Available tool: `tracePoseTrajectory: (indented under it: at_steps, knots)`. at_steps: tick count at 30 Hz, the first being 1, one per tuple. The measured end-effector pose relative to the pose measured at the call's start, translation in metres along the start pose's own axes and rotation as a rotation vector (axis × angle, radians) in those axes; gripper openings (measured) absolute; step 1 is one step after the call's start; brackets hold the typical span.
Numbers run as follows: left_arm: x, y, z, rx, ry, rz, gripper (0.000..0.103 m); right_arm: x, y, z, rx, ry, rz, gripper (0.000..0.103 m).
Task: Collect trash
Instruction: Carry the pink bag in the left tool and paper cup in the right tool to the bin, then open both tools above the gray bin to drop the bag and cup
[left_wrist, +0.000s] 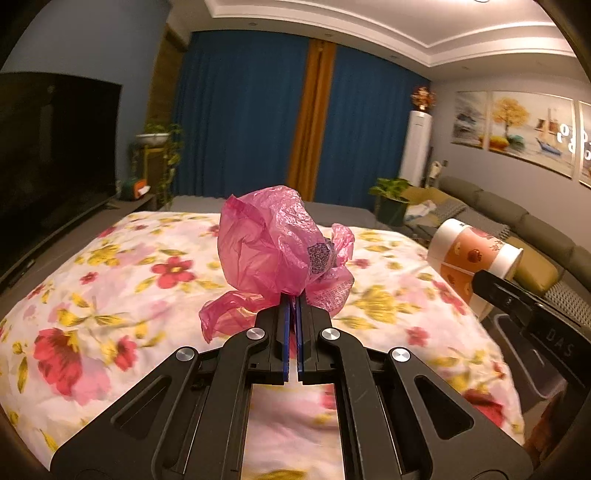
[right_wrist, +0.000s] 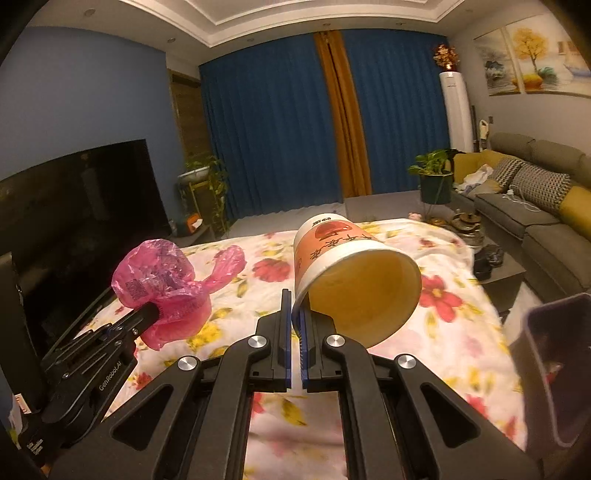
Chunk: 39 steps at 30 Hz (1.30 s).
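Observation:
My left gripper (left_wrist: 293, 301) is shut on a crumpled pink plastic bag (left_wrist: 273, 243) and holds it above the floral bedspread (left_wrist: 122, 280). The bag also shows in the right wrist view (right_wrist: 162, 284), at the left with the left gripper (right_wrist: 149, 312). My right gripper (right_wrist: 295, 299) is shut on the rim of an empty orange-and-white paper cup (right_wrist: 351, 273), tilted with its mouth toward the camera. The cup shows at the right of the left wrist view (left_wrist: 472, 258), held by the right gripper (left_wrist: 480, 282).
A dark bin (right_wrist: 557, 369) stands beside the bed at the right; it also shows in the left wrist view (left_wrist: 532, 362). A TV (left_wrist: 48, 158) stands to the left. A grey sofa (right_wrist: 535, 206) and a potted plant (right_wrist: 436, 177) are on the right.

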<state>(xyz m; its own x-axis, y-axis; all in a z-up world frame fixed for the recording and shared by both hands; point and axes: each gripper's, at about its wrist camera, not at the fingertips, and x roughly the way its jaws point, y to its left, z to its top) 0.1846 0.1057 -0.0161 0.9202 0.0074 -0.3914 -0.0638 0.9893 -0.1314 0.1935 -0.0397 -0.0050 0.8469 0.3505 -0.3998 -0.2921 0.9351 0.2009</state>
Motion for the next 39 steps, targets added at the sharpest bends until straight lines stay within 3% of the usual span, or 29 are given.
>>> tracePoseTrajectory:
  at_steps: [8,21,29,35,39]
  knots:
    - [-0.006,-0.075,-0.001,0.071,-0.002,-0.140,0.002,-0.044,-0.056,-0.006,0.010,-0.026,-0.102,0.004]
    - [0.010,-0.253,-0.032,0.219,0.041,-0.514,0.002,-0.120,-0.193,-0.025,0.096,-0.074,-0.397,0.004]
    - [0.034,-0.323,-0.068,0.278,0.124,-0.615,0.002,-0.133,-0.249,-0.038,0.148,-0.068,-0.469,0.004]
    - [0.050,-0.346,-0.081,0.303,0.165,-0.667,0.003,-0.134,-0.264,-0.045,0.177,-0.063,-0.466,0.004]
    - [0.057,-0.347,-0.085,0.318,0.178,-0.678,0.016,-0.130,-0.268,-0.044,0.185,-0.061,-0.450,0.005]
